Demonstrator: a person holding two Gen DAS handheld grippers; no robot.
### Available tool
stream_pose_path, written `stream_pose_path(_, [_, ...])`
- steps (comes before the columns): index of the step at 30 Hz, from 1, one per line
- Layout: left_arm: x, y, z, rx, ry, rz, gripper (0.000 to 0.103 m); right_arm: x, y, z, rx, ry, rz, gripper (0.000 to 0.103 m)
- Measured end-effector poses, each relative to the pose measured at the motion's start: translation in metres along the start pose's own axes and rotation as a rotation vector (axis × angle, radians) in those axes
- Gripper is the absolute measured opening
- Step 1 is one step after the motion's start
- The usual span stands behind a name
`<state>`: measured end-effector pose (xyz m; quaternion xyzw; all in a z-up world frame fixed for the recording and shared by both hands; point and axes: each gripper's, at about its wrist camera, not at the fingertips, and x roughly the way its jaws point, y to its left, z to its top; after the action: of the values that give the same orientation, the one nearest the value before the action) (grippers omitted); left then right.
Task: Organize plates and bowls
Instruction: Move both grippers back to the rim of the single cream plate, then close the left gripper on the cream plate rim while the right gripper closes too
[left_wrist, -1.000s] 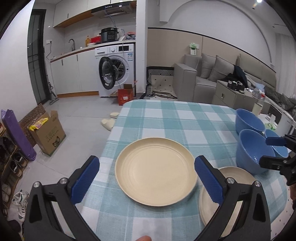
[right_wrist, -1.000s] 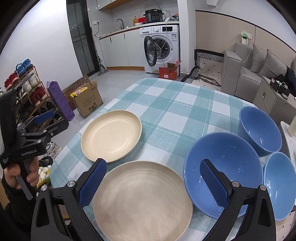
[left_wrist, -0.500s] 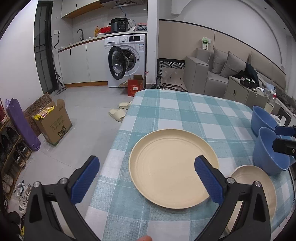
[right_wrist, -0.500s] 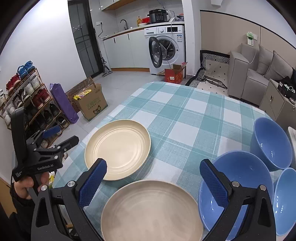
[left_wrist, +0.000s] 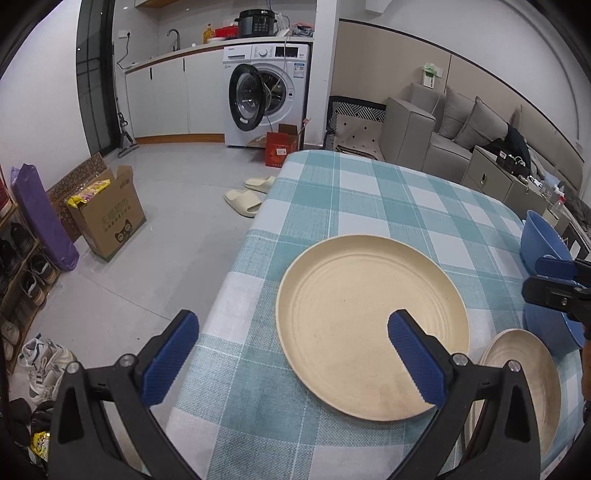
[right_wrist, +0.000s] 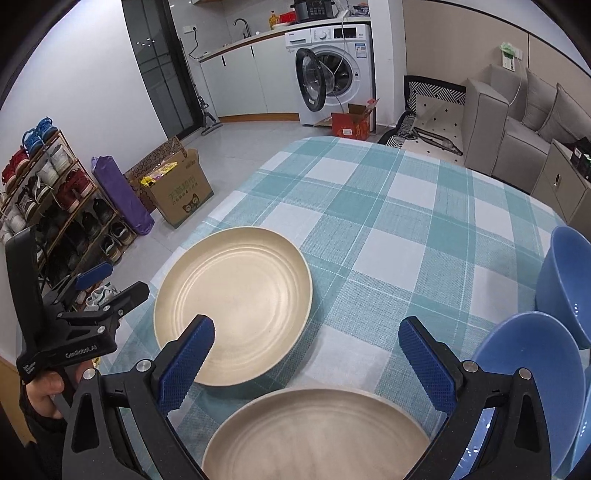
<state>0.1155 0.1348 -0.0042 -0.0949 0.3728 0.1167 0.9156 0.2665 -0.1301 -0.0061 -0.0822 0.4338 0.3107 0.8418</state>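
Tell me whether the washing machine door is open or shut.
Open. The washing machine has its round door swung out to the left, leaving the drum opening exposed; the right wrist view shows the same.

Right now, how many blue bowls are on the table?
2 show clearly: the near bowl beside the front plate, and the far bowl behind it. A blue sliver at the right edge may be another.
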Motion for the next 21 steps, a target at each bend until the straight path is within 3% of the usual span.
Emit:
stream_pose_path(6, [0.016,0.001,-0.006,-0.007,0.027,-0.012,0.102,0.03,-0.003,0.005,0.032,0.054,0.012,0.101])
stream_pose_path(14, [0.03,0.004,-0.011,-0.03,0.053,-0.029,0.101,0.067,-0.003,0.003,0.038,0.147,0.033,0.083])
stream_pose_path(21, [0.04,0.006,-0.016,-0.05,0.083,-0.045,0.096,0.09,-0.002,0.0,0.031,0.195,0.061,0.073])
